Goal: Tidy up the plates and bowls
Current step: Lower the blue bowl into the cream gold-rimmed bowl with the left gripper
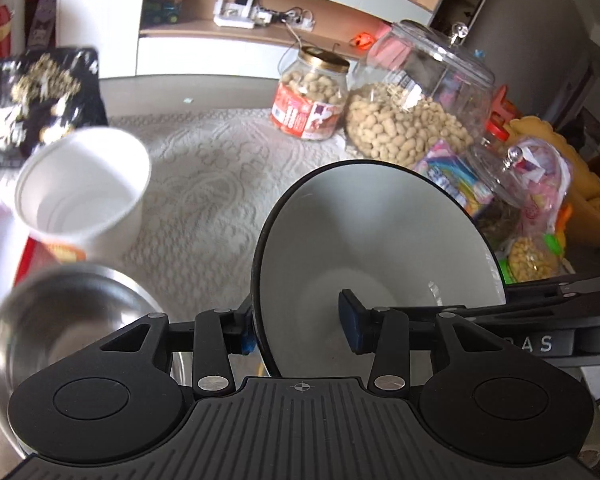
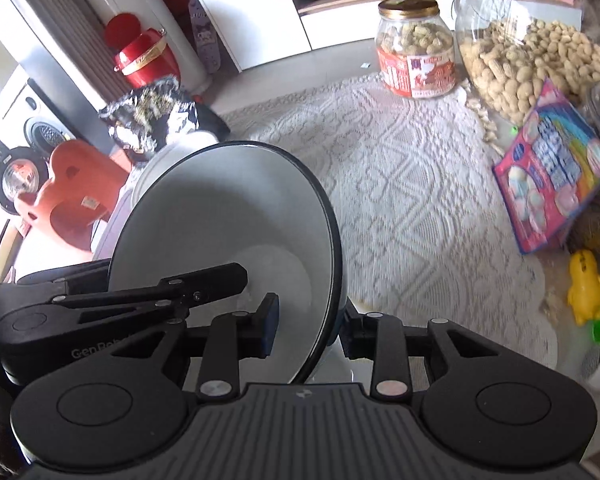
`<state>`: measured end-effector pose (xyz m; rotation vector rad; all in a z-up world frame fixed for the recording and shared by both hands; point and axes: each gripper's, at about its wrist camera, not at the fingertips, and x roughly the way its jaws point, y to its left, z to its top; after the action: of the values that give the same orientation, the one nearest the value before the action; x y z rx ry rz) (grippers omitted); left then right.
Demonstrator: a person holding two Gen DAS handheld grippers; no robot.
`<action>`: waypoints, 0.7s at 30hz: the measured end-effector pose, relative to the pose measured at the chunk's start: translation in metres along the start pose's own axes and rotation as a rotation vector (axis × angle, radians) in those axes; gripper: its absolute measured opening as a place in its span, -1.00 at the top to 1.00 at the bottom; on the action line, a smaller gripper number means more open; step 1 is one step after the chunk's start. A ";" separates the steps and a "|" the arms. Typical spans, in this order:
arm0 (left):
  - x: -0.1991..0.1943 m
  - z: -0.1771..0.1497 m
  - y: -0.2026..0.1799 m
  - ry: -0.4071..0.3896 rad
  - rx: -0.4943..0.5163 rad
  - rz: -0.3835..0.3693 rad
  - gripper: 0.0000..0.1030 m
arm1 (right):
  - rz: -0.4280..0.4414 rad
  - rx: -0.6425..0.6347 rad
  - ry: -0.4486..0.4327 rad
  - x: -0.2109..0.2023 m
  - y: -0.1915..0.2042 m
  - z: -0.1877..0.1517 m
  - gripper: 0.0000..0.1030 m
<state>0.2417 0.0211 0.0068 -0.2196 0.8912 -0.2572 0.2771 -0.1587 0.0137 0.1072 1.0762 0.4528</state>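
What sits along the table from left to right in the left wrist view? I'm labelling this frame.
Steel bowl → white paper cup → white bowl with a dark rim, held between the fingers → candy jar.

white bowl (image 1: 380,240) with dark rim, cream lace-patterned tablecloth (image 1: 220,184)

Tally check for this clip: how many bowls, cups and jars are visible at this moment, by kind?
Bowls: 2, the white bowl and the steel bowl
Cups: 1, the paper cup
Jars: 3, the gold-lidded jar, the big peanut jar and the sweets jar
Total: 6
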 end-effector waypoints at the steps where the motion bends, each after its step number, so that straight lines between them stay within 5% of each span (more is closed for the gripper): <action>1: 0.001 -0.009 -0.002 0.013 0.003 0.010 0.13 | -0.006 -0.004 0.008 -0.001 0.002 -0.007 0.38; 11: 0.021 -0.041 -0.008 0.061 0.087 0.103 0.19 | -0.037 0.074 0.126 0.034 -0.010 -0.052 0.38; 21: 0.017 -0.047 -0.011 0.035 0.132 0.111 0.24 | -0.052 0.107 0.129 0.040 -0.023 -0.050 0.37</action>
<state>0.2137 0.0017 -0.0314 -0.0428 0.9144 -0.2164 0.2561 -0.1696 -0.0502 0.1452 1.2276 0.3588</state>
